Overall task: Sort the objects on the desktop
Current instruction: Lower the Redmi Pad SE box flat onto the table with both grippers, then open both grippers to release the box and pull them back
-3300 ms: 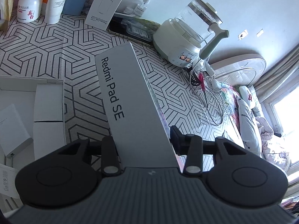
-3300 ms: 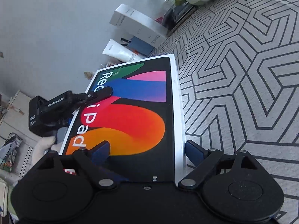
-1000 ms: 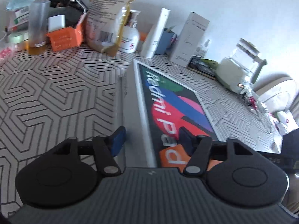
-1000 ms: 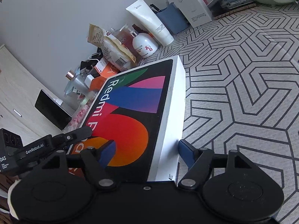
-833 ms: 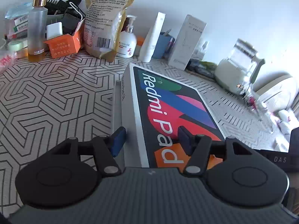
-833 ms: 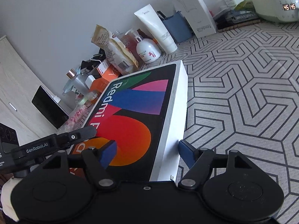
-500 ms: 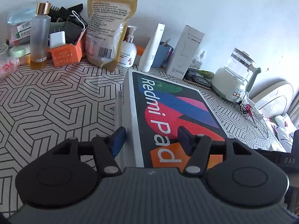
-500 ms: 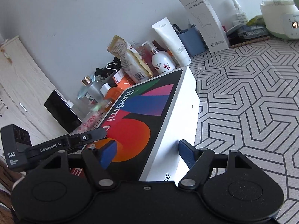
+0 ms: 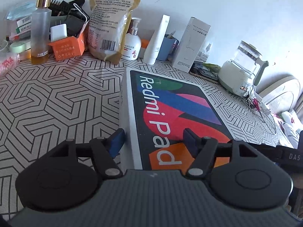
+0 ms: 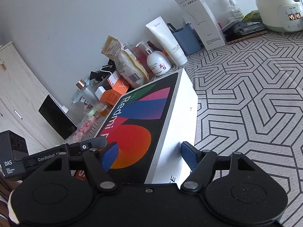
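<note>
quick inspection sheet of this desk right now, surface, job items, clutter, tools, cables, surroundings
Surface: desk covered by a geometric black-and-white patterned mat.
Job's things: Redmi Pad box in the middle of the mat, printed face up.
Clutter: along the wall, a gold-capped bottle, orange carton, tan barcode pouch, white pump bottle, white tube, blue cup, tall white carton, glass kettle.
Grippers: left tool and right tool each straddle a near corner of the box; pads look slightly off its sides.
Cables: loose wires beside the kettle.
Surroundings: white wall; wooden cabinet at the left.
</note>
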Demonstrator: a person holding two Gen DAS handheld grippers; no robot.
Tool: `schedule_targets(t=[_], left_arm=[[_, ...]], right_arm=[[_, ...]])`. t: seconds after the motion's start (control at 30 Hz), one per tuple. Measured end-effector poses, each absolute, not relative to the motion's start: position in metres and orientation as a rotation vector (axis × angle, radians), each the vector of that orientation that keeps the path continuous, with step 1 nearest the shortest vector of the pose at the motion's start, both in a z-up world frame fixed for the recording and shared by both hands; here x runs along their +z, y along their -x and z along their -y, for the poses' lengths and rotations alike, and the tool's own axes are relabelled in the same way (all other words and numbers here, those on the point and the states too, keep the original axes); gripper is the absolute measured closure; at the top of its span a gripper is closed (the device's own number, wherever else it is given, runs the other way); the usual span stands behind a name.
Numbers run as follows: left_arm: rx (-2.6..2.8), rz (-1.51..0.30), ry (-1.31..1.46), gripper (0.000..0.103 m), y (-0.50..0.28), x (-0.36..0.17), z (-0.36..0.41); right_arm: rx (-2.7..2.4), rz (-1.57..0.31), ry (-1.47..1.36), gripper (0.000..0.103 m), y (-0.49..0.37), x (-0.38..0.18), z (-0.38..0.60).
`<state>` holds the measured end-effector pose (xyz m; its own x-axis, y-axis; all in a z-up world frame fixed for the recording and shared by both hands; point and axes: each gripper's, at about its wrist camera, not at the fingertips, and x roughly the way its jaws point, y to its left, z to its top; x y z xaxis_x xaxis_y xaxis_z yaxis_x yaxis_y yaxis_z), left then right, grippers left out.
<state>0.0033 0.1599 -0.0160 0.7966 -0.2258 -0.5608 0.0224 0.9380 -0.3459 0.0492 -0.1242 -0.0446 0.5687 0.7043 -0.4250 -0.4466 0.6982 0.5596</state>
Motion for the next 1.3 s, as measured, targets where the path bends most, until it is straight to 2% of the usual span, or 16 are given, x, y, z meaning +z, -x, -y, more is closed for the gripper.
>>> schedule_targets(t=[0.57, 1.03, 1.3], left_arm=[[-0.134, -0.632, 0.272, 0.037, 0.011, -0.014, -0.165], [-0.1, -0.719, 0.333, 0.035, 0.009, -0.03, -0.168], [-0.138, -0.754, 0.227, 0.033, 0.016, -0.005, -0.142]], right_arm=[[0.717, -0.623, -0.302, 0.025, -0.026, -0.038, 0.129], [0.707, -0.646, -0.226, 0.025, -0.023, -0.042, 0.12], [0.76, -0.661, -0.058, 0.024, -0.012, 0.01, 0.107]])
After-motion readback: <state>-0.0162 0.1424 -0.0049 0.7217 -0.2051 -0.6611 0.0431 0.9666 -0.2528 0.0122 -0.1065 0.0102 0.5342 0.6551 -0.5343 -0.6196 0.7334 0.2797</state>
